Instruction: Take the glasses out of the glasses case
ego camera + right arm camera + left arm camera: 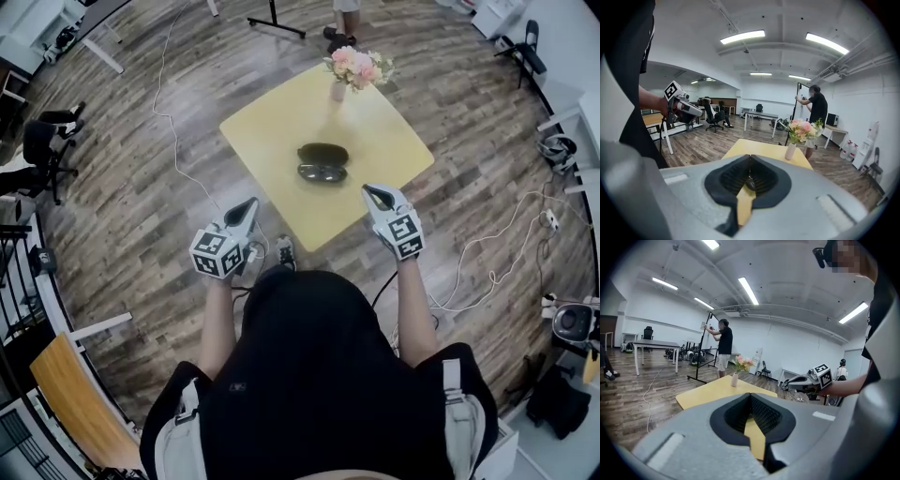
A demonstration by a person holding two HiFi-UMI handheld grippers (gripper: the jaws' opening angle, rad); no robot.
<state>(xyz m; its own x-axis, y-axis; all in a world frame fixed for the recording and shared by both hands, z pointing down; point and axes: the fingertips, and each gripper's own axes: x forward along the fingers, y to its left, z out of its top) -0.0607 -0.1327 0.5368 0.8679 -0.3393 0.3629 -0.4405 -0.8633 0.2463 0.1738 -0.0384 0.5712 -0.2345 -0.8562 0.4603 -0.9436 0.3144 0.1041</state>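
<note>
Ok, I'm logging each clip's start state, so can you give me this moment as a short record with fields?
surface: yellow table
target: glasses case, open, near the table's middle; glasses seem to lie inside
other item: vase of flowers, upright at the far corner
left: left gripper, jaws together, empty, short of the case
right: right gripper, jaws together, empty, short of the case
contact with case: none
background: person standing beyond the table
</note>
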